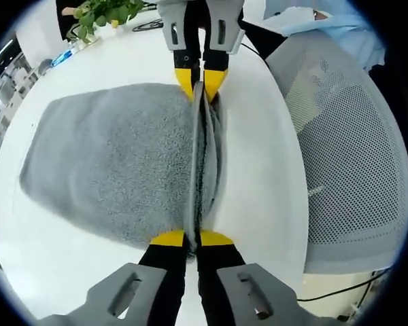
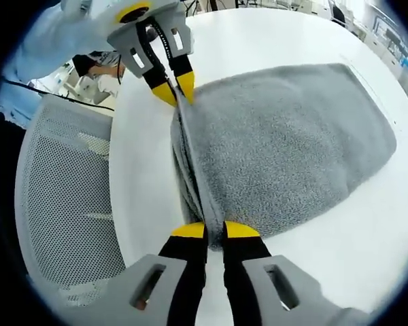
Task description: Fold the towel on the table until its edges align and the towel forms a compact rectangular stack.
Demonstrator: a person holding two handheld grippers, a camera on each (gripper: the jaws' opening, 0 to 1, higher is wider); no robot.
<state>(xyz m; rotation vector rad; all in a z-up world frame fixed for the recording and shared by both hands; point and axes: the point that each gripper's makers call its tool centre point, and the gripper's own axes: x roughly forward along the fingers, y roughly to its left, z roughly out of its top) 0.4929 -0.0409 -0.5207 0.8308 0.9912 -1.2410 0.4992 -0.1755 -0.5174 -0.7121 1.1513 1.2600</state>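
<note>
Both grippers, left gripper (image 1: 191,238) and right gripper (image 2: 215,229), have jaws pinched on the gray towel's (image 1: 115,156) raised folded edge.

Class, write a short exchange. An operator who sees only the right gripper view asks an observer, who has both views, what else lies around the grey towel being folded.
Operator: My right gripper and the left gripper both pinch the towel along its folded edge. What lies beyond my right gripper?
Observer: A leafy plant stands at the far side of the table.
Operator: Is there anything else near it?
Observer: A black cable lies on the table beside the plant.
</note>
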